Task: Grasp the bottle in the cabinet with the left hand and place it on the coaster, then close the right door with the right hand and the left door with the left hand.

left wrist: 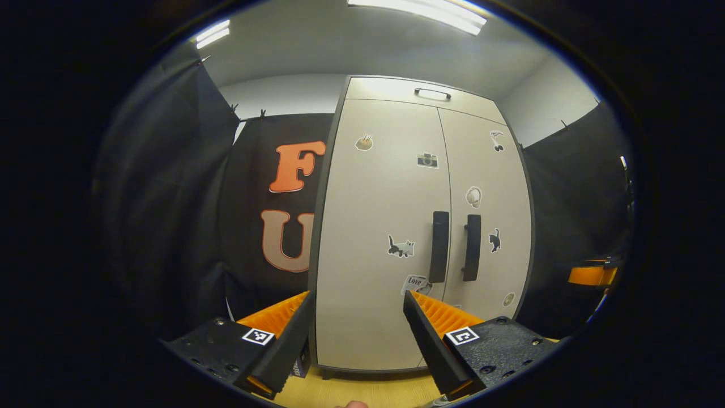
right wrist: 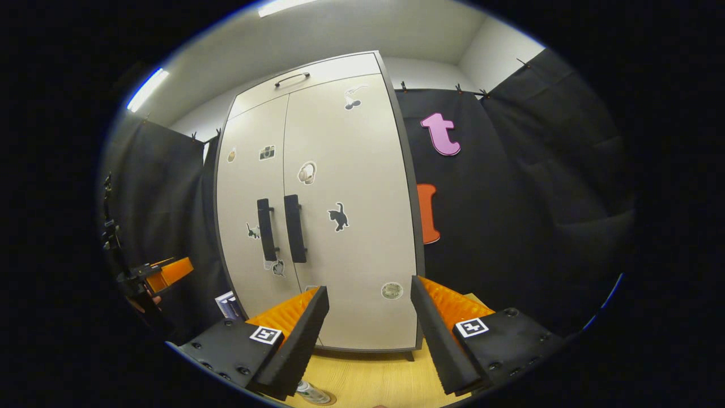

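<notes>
Cabinet (left wrist: 422, 226) doors stand shut in front of me, both handles side by side at the seam; the left door (left wrist: 379, 238) and right door (left wrist: 487, 215) meet flush, so what the cabinet holds is hidden. Open air lies between me and the doors, with bare bench (left wrist: 362, 391) wood running from the cabinet's foot back toward me.

My left gripper (left wrist: 357, 331) is released, fingers spread wide with nothing between them, aimed at the left door's lower half. My right gripper (right wrist: 368, 334) is likewise spread and empty, facing the right door (right wrist: 351, 215).

In the right gripper view, the bottle (right wrist: 311, 392) sits at 6 o'clock on the bench, just under my left finger, on a round coaster (right wrist: 325, 399). At 9 o'clock the left gripper (right wrist: 164, 272) hangs well apart from the cabinet's side, near a small box (right wrist: 228, 305).
</notes>
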Available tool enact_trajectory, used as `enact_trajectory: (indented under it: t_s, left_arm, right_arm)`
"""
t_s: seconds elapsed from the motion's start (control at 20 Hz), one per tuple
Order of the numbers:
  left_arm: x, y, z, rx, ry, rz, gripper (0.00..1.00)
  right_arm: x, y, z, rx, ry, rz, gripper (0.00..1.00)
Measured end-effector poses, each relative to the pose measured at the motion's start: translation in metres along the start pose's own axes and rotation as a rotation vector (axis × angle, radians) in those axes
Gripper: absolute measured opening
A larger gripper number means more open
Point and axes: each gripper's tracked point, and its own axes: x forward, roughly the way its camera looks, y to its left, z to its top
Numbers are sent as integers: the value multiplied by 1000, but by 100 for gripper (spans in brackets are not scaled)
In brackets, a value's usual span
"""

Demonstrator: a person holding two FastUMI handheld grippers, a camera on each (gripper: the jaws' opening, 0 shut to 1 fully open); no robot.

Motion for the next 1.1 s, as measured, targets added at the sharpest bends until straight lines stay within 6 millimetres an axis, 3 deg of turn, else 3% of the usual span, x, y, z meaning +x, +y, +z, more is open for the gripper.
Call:
enact_trajectory:
  t_s: [0.05,0.2,0.25,0.3,0.5,1.05,1.1]
  left_arm:
    - [-1,0,-2,-6,0,-3,95]
    - [-4,-1,-1,-18,-13,-14,95]
    - [-5,-2,-1,-17,-15,-18,95]
    - [-4,-3,-1,-13,-13,-21,95]
    - [-3,-6,-5,-12,-6,-25,95]
    - [-6,-8,-16,-4,24,-24,95]
    - [-7,-8,-16,-5,25,-24,95]
  right_arm:
    - [1,1,0,-4,-5,0,96]
    - [1,4,-2,-5,-5,9,96]
    - [2,4,-3,-3,-3,10,88]
    - [1,4,-4,1,0,11,96]
    - [2,4,-8,5,10,13,96]
    - [-3,-3,-14,22,19,7,96]
    - [-4,-3,-14,22,19,5,88]
